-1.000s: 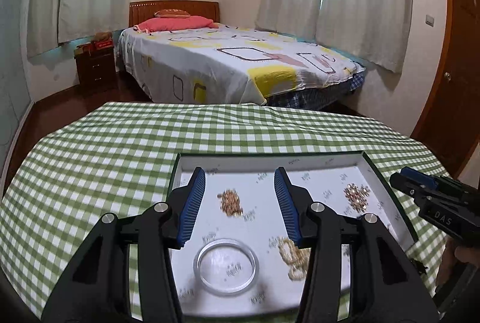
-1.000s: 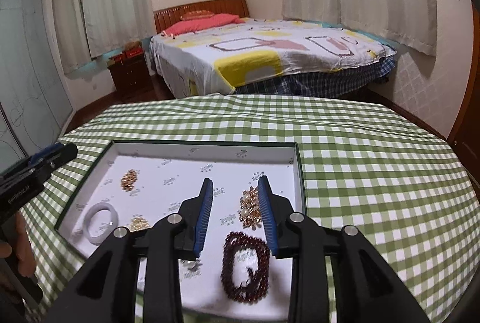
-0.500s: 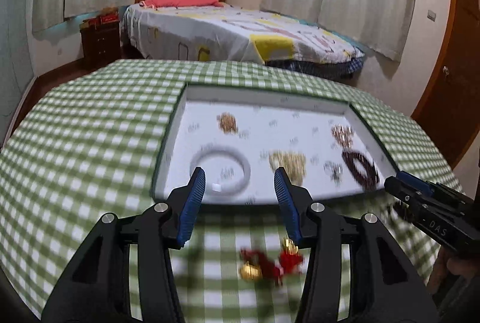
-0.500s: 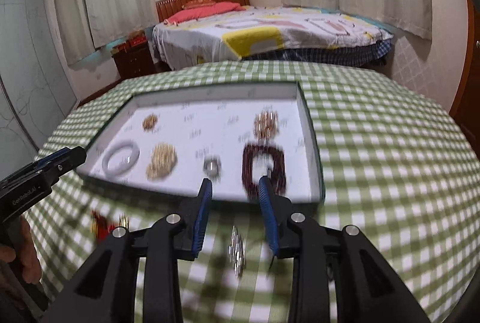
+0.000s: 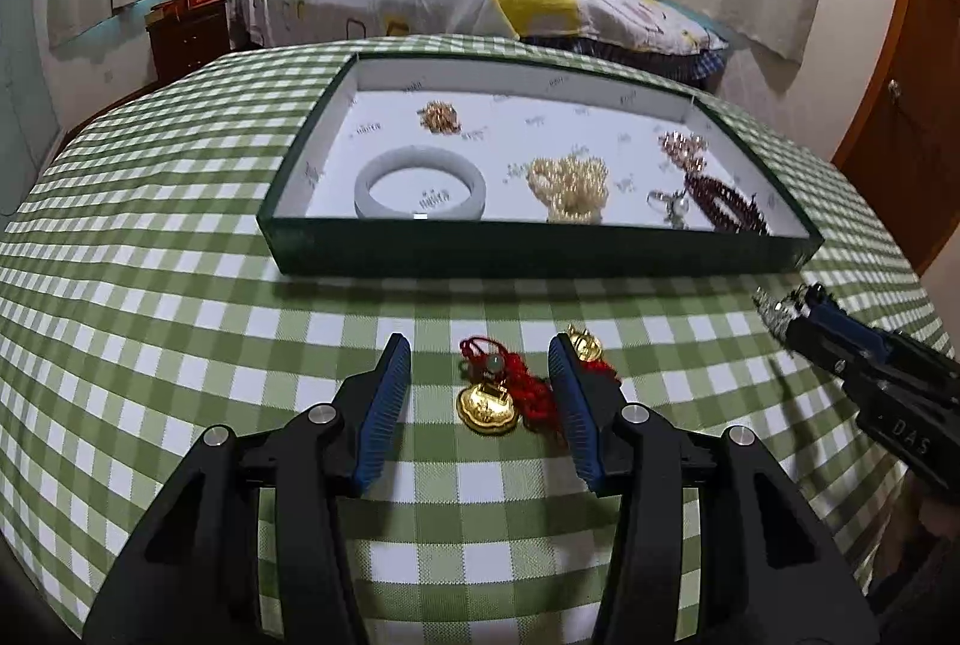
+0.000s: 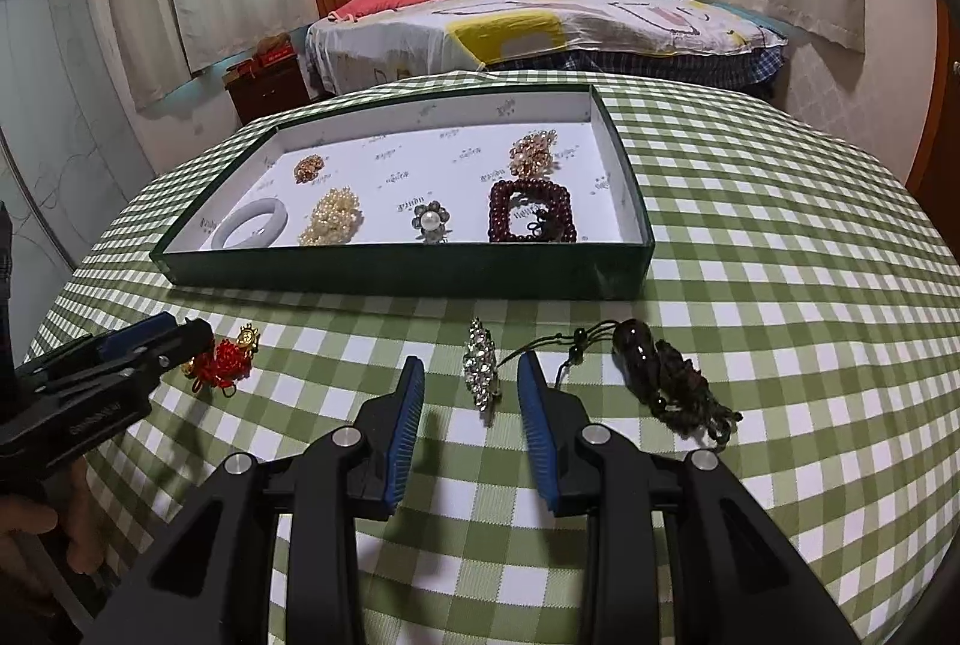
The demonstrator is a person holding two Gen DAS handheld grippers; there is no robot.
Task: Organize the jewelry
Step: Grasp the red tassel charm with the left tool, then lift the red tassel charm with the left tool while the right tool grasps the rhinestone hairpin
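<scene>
1. The left gripper (image 5: 480, 351) is held open over the red charm (image 5: 510, 387) on the cloth (image 5: 180, 345).
2. The right gripper (image 6: 471, 369) is spread, unclenched, around the brooch (image 6: 482, 369), before the tray (image 6: 408, 273).

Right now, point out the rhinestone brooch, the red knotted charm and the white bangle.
rhinestone brooch (image 6: 482, 368): right wrist view, its middle.
red knotted charm (image 5: 528, 386): left wrist view, red cord.
white bangle (image 5: 384, 172): left wrist view, left rim.

Right gripper (image 6: 471, 375), jaws apart, straddles a rhinestone brooch (image 6: 482, 370) on the green checked tablecloth (image 6: 780, 285), between a dark tasselled pendant (image 6: 666, 378) and the green tray (image 6: 408, 279) holding 6 pieces.
</scene>
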